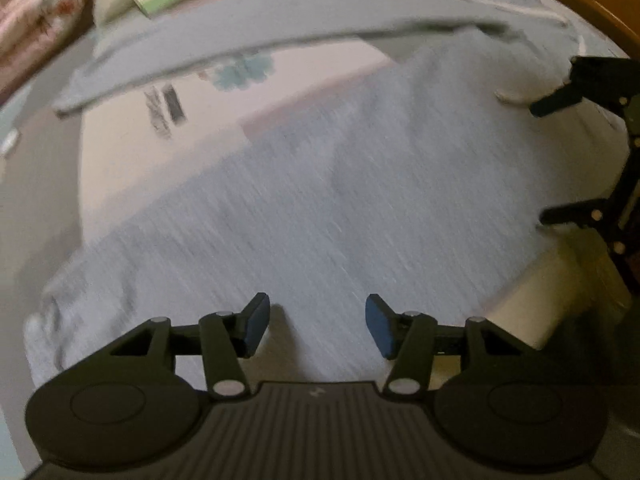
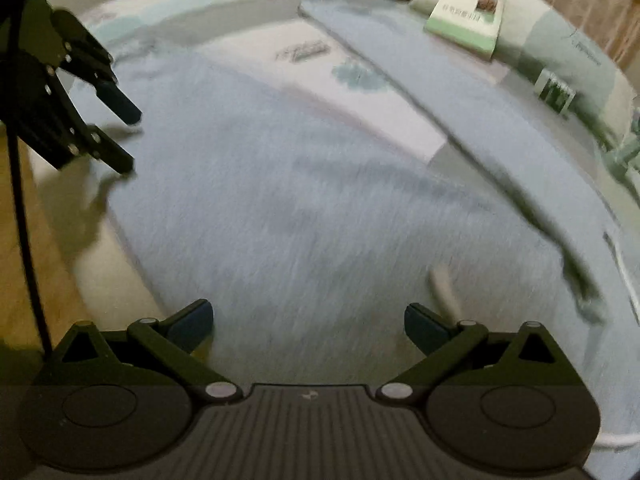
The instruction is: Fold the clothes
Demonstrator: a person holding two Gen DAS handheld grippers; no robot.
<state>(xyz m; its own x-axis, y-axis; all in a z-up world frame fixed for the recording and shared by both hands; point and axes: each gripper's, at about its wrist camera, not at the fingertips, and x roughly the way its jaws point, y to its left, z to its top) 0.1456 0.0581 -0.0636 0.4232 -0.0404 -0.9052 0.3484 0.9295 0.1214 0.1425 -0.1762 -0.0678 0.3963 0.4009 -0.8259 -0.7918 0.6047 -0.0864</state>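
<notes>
Your grey garment (image 1: 320, 184) lies flat on the bed (image 1: 132, 168), sleeve (image 1: 240, 36) running 8-to-2 o'clock; left gripper (image 1: 318, 326) and right gripper (image 2: 308, 328) fingers open, empty.

Open right claw (image 2: 309, 326) over grey garment (image 2: 304, 200)

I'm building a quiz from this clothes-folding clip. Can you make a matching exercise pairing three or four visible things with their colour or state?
Things:
1. soft light blue garment
2. flat green-and-white box
3. left hand-held gripper
4. white drawstring cord

Descriptions:
A. jaws apart, nothing between them
B. spread out across the bed
C. resting on a pillow
D. lying on the blue fabric

Pairs: 1-B, 2-C, 3-A, 4-D
</notes>
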